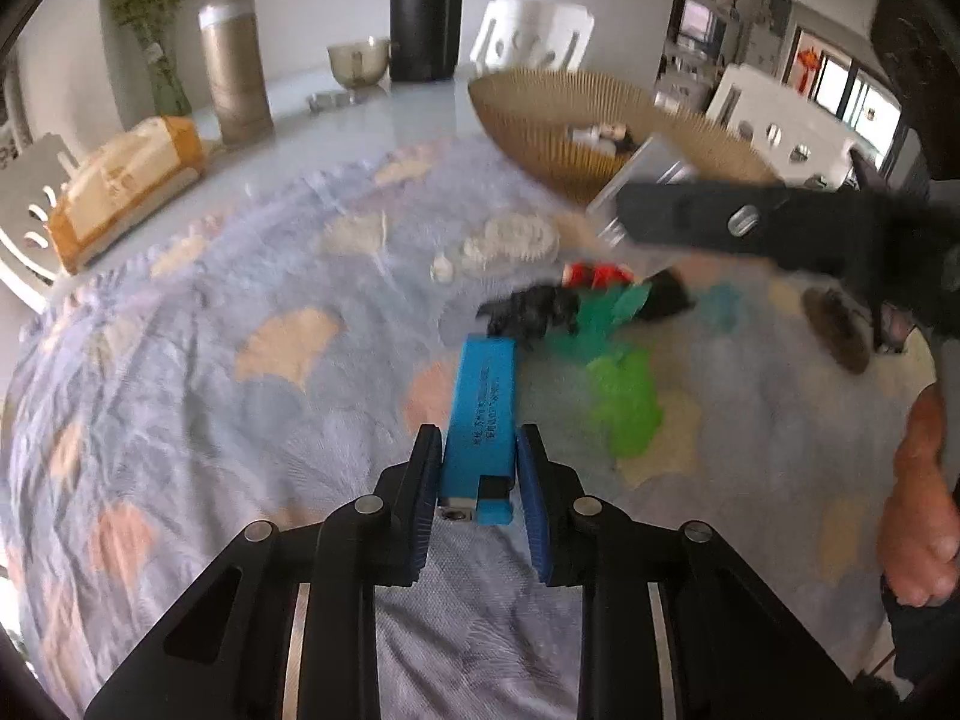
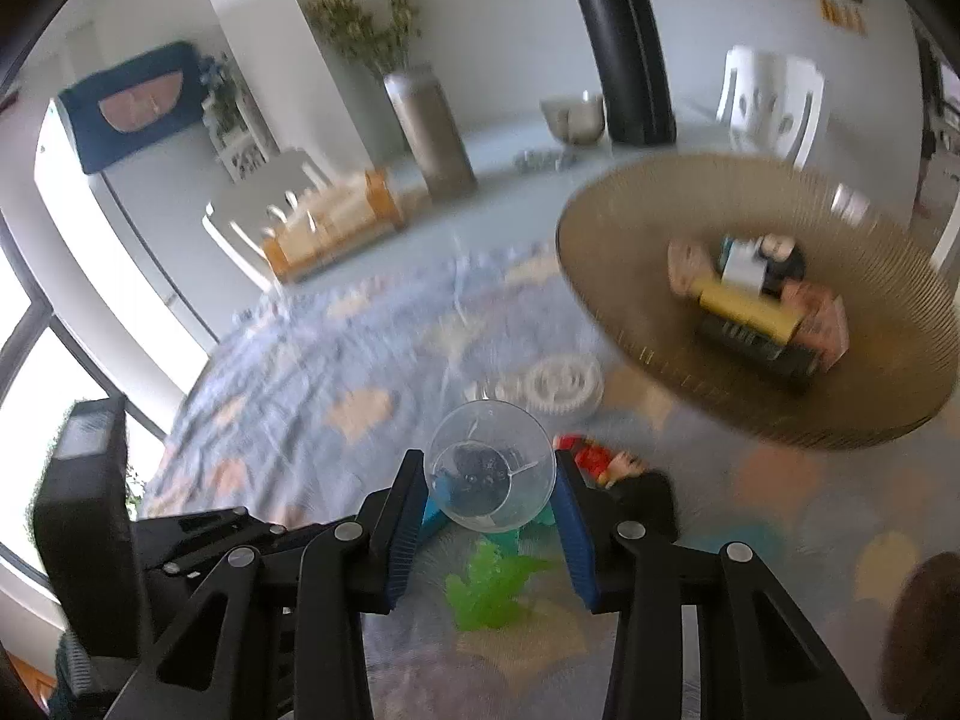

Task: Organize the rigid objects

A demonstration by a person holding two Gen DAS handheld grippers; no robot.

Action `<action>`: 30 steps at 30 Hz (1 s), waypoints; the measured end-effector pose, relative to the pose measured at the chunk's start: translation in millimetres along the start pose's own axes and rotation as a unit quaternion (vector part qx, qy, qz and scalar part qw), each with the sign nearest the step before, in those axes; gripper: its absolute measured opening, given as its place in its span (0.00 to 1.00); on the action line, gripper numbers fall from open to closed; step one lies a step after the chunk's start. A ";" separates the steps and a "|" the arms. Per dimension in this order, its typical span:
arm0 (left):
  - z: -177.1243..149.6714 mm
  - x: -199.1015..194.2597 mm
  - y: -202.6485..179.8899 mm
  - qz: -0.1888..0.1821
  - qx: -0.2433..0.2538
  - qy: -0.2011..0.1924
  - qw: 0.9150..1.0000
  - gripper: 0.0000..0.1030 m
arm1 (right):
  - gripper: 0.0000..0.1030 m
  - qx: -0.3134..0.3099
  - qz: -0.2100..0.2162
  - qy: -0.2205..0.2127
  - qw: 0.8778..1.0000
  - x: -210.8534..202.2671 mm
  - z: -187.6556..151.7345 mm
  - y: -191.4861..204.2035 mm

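My left gripper (image 1: pixel 480 450) is shut on a blue rectangular block (image 1: pixel 483 420) and holds it over the patterned cloth. My right gripper (image 2: pixel 489 480) is shut on a clear plastic cup (image 2: pixel 489 465), raised above the cloth; it also shows in the left wrist view (image 1: pixel 642 192) near the woven basket (image 1: pixel 540 114). The basket (image 2: pixel 630 228) holds several items, among them a yellow block (image 2: pixel 744 306). On the cloth lie a green toy (image 1: pixel 624 408), a black toy (image 1: pixel 528 309), a red piece (image 1: pixel 597 273) and a white gear (image 1: pixel 510 243).
A tan canister (image 1: pixel 234 72), a tissue box (image 1: pixel 126 180), a metal bowl (image 1: pixel 359 63) and a tall black bottle (image 1: pixel 427 6) stand at the table's far side. White chairs (image 1: pixel 531 33) ring the table. A brown object (image 1: pixel 837 324) lies at right.
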State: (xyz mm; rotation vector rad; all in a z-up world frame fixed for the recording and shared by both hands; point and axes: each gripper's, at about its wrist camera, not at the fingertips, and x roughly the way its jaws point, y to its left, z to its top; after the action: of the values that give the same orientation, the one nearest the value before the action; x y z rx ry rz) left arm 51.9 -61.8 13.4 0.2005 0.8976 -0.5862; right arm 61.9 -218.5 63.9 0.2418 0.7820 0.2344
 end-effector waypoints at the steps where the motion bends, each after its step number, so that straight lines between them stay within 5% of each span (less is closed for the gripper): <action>1: 2.7 -6.1 0.6 -0.005 -0.007 -0.009 1.000 0.21 | 0.39 -0.004 0.002 -0.016 1.000 -12.7 5.0 2.0; 7: 37.0 -46.4 -8.0 -0.040 -0.028 -0.080 0.996 0.20 | 0.39 -0.025 -0.057 -0.116 0.991 -80.3 34.7 1.1; 10: 61.3 -57.6 -15.2 -0.058 -0.023 -0.109 0.992 0.20 | 0.39 -0.016 -0.094 -0.130 0.987 -91.7 46.6 -10.9; 13: 75.3 -63.6 -16.2 -0.070 -0.026 -0.120 0.990 0.12 | 0.39 0.016 -0.100 -0.116 0.988 -89.2 50.6 -31.8; 25: 132.6 -47.8 -48.9 -0.103 0.006 -0.129 0.986 0.13 | 0.39 0.081 -0.150 -0.050 0.984 -43.6 44.9 -89.9; 30: 104.9 -23.5 -29.4 -0.078 -0.006 -0.084 0.993 0.35 | 0.42 0.061 -0.161 -0.030 0.985 -23.5 41.3 -92.4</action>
State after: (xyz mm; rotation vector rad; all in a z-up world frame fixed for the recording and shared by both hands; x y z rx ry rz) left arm 95.2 -118.8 98.8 0.0681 0.7567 -0.7323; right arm 86.3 -318.2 80.1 0.2332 0.7645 -0.1260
